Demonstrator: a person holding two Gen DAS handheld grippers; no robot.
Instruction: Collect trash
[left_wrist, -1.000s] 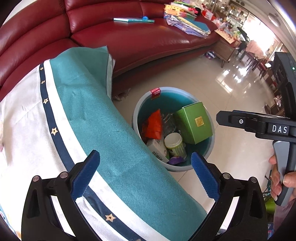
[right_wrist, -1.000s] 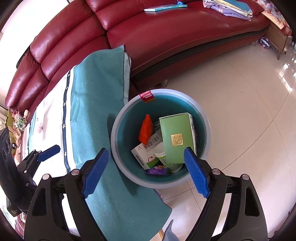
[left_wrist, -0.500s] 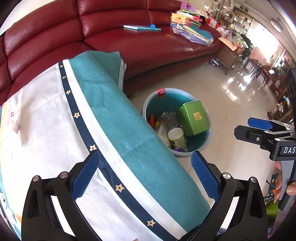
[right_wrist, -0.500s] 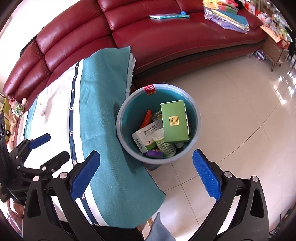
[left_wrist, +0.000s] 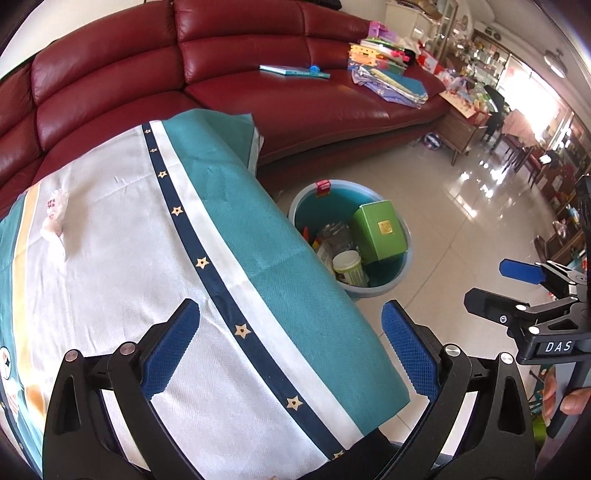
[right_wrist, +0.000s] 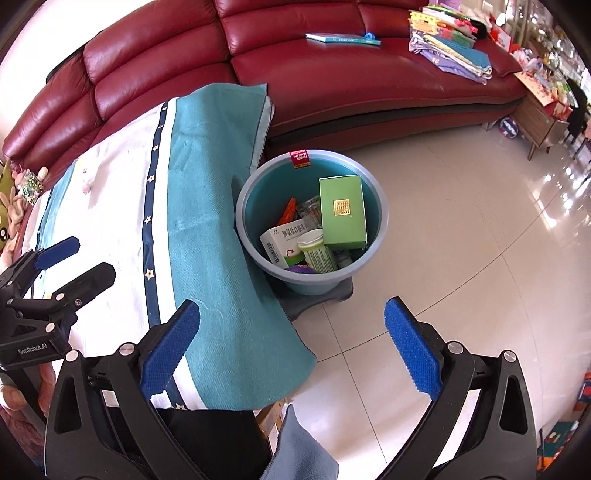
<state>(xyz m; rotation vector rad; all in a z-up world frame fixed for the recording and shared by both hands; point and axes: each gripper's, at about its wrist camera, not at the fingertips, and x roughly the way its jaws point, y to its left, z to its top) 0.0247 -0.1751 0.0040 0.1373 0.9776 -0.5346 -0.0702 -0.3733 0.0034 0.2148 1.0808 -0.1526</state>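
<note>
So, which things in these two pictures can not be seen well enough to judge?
- Bin bottom: both views, hidden under the green box, medicine box and cup.
- Near side of the bin: left wrist view, the tablecloth covers it.
- Crumpled wrapper: left wrist view, print too small to read.
- Purple item: right wrist view, mostly buried.

There are 2 tools: the left tool (left_wrist: 290, 352) and the right tool (right_wrist: 291, 350), each with 2 blue pads. 1 blue bin (right_wrist: 380, 225) stands on the floor. In it: 1 green box (right_wrist: 341, 212), 1 white box (right_wrist: 282, 245), 1 pale green cup (right_wrist: 317, 251) and 1 orange wrapper (right_wrist: 289, 210). On the tabletop: 1 cloth (left_wrist: 110, 258) and 1 crumpled wrapper (left_wrist: 54, 214). On 1 red sofa (right_wrist: 332, 85) lies 1 book (right_wrist: 341, 38).
</note>
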